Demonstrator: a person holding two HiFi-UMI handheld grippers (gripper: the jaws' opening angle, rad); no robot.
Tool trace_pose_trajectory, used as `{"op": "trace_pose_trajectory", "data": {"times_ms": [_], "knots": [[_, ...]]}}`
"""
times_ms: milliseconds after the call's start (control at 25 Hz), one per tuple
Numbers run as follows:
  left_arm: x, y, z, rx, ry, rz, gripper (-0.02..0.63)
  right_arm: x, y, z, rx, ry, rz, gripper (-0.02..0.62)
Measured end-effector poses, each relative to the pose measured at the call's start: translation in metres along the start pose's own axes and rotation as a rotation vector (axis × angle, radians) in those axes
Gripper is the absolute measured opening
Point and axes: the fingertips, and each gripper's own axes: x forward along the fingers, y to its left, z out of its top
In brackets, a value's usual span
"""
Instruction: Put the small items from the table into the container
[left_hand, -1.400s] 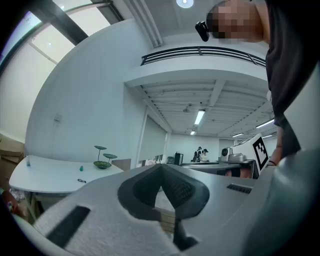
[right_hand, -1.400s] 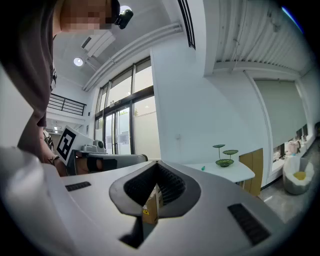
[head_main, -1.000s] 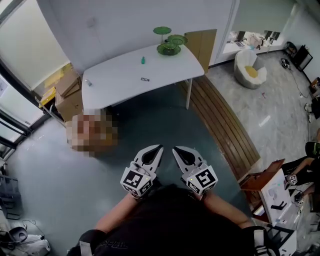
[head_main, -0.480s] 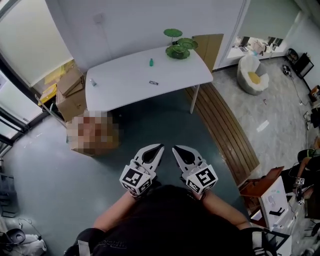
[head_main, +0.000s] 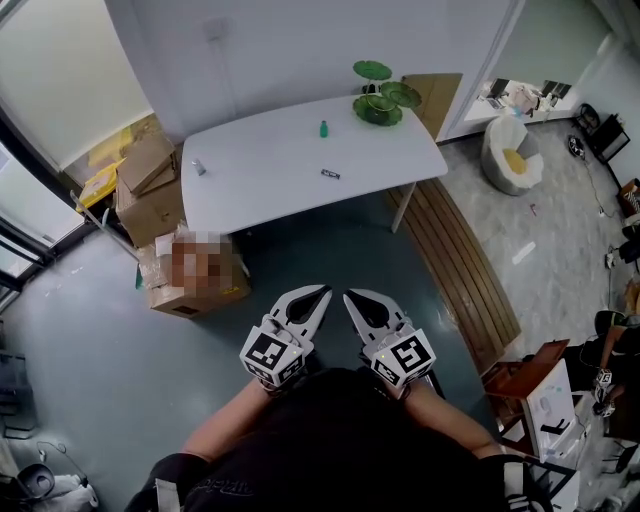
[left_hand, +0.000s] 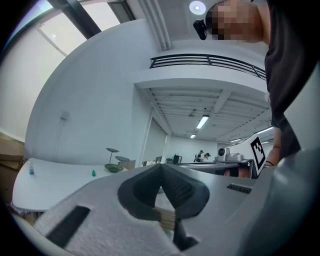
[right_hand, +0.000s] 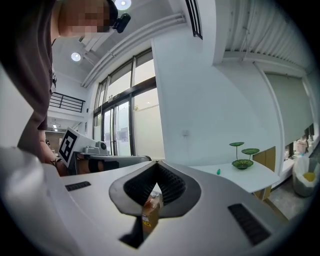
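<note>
Holding left gripper (head_main: 320, 292) and right gripper (head_main: 350, 296) closed, empty, lower center; we are facing table (head_main: 270, 170) at top.

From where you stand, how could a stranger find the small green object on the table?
Find the white table by the wall, then the green tiered stand at its far right corner. The small green object stands left of that stand, apart from it; the dark item and the pale item are not green.
</note>
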Motion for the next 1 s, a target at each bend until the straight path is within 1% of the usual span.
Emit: {"op": "trace_pose_trajectory", "data": {"times_ms": [280, 560, 680, 840, 1000], "knots": [[-0.008, 0.038, 0.001, -0.039, -0.001, 0.026, 0.006, 0.038, -0.005, 0.003, 0.001, 0.018, 0.005, 0.015], [-0.001, 0.071, 0.002, -0.045, 0.000, 0.068, 0.006, 0.070, -0.022, 0.005, -0.004, 0.002, 0.031, 0.015], [0.011, 0.083, 0.007, -0.026, 0.004, 0.082, 0.006, 0.085, -0.036, 0.008, -0.005, -0.006, 0.053, 0.015], [0.035, 0.104, 0.009, -0.022, 0.013, 0.115, 0.006, 0.108, -0.060, 0.007, 0.007, -0.002, 0.098, 0.015], [0.079, 0.128, 0.004, -0.034, 0.024, 0.135, 0.006, 0.132, -0.101, 0.013, 0.004, -0.001, 0.140, 0.015]]}}
